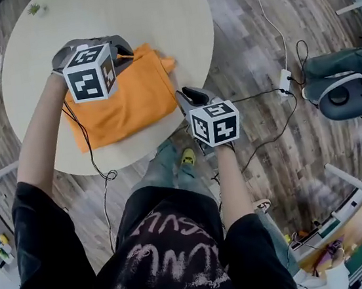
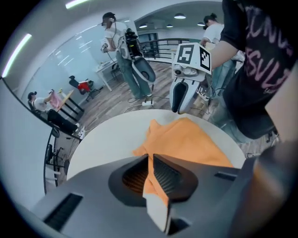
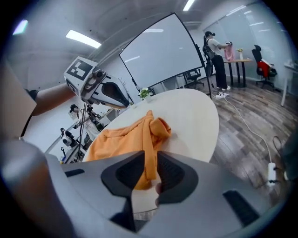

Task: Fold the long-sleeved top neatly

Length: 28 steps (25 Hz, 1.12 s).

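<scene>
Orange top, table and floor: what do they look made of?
The top: soft matte cloth, likely cotton knit; it creases and drapes. The table: smooth pale matte surface, maybe laminate. The floor: grey-brown planks with grain, wood or wood-look vinyl.

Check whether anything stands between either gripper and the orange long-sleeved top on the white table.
Nothing visible does. The orange long-sleeved top runs between the jaws of the left gripper and the right gripper.

orange top [image 1: 133, 104] partly hidden under left gripper [image 1: 121, 52]

The round pale table [image 1: 151, 19] bears a folded orange top [image 1: 129, 104] — and, at its rim, perhaps a plant [image 1: 34, 8].
</scene>
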### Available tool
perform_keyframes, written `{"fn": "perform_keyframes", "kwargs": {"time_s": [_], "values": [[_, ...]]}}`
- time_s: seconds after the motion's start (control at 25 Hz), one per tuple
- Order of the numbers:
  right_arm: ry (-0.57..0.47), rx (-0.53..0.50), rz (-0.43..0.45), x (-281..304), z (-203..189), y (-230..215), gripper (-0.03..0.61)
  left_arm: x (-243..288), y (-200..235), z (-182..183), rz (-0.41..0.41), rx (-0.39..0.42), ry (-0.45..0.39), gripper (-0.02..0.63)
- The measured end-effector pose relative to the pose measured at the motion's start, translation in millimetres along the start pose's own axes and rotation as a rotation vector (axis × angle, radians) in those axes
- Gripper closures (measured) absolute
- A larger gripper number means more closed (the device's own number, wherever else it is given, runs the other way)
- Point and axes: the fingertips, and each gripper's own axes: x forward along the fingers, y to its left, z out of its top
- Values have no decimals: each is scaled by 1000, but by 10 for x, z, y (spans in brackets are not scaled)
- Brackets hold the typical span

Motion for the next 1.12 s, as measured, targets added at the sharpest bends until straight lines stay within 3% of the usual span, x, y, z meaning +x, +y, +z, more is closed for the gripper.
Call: {"fn": "perform_keyframes", "kwargs": {"time_s": [0.12,0.28,0.56,0.88,1.12], "values": [[21,62,21,117,-54,-9,420,251,50,42,-66,60,28,455],[70,98,48,274,-143,60,353,537,193,102,-121,99,29,432],[159,116,30,436,-313,71,341,1017,157,120,-279,169,55,399],[186,120,-33,453,-404,62,357,1308,36,55,-408,173,81,394],[192,116,-31,470,-445,108,432,1323,-55,17,-484,104,71,497]]}}
